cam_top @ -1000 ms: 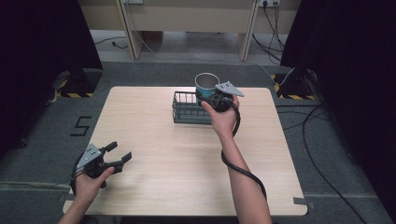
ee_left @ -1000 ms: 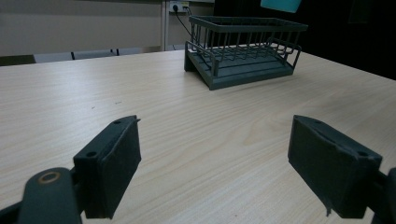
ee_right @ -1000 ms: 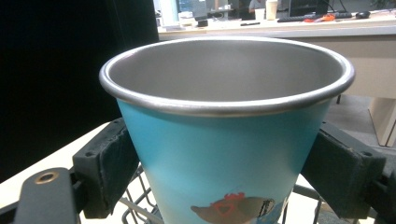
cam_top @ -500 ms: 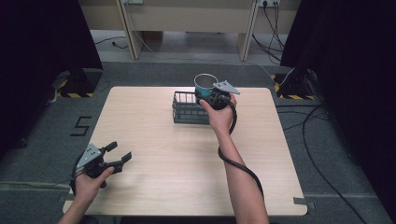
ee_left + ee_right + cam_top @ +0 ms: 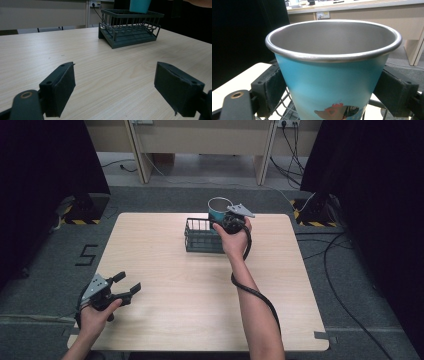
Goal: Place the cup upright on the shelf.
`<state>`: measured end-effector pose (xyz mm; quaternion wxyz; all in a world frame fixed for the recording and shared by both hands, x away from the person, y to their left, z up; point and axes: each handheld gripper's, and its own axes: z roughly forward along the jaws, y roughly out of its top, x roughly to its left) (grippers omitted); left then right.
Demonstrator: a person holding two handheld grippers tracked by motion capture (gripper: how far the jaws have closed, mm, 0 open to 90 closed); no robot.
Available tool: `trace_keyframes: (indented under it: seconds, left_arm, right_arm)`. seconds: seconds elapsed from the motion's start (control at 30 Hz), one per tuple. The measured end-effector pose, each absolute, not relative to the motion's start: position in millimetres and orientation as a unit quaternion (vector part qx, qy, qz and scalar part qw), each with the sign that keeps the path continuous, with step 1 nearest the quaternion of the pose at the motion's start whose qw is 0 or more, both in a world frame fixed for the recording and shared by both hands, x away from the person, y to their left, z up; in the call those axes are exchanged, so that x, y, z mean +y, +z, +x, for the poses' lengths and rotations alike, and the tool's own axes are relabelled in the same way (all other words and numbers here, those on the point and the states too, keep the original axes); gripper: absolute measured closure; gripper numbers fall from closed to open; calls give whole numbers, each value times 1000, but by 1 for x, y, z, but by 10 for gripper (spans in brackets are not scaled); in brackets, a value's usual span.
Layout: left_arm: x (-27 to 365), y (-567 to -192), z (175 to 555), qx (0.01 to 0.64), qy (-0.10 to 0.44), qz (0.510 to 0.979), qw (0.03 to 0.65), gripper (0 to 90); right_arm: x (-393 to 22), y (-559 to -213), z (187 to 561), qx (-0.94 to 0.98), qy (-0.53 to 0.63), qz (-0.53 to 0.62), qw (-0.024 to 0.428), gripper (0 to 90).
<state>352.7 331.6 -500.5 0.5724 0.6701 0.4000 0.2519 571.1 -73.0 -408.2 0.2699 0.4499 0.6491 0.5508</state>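
Observation:
A teal metal cup [image 5: 218, 208] [image 5: 332, 75] with a steel rim and a small printed figure is held upright above the back right part of a dark wire basket [image 5: 202, 236] [image 5: 130, 27]. My right gripper [image 5: 225, 220] [image 5: 332, 92] is shut on the cup, one jaw on each side of its wall. The cup's base [image 5: 139, 5] hangs over the basket in the left gripper view. My left gripper [image 5: 127, 285] [image 5: 125, 90] is open with nothing between its jaws, low over the table's near left corner.
The light wooden table [image 5: 165, 270] carries the basket at its back middle. Cables [image 5: 340, 270] trail on the floor at the right. Yellow-black striped stands [image 5: 75, 212] sit beyond the table's back corners.
The right gripper has carried the cup slightly left, over the basket. The left gripper has barely moved.

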Motion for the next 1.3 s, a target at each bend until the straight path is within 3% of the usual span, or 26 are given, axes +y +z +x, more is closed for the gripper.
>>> trace_keyframes:
  seconds: [1.3]
  left_arm:
    - [332,-500,353,399,250,670,574,163]
  right_arm:
    - [-61,-441,582,684,485,485,251,167]
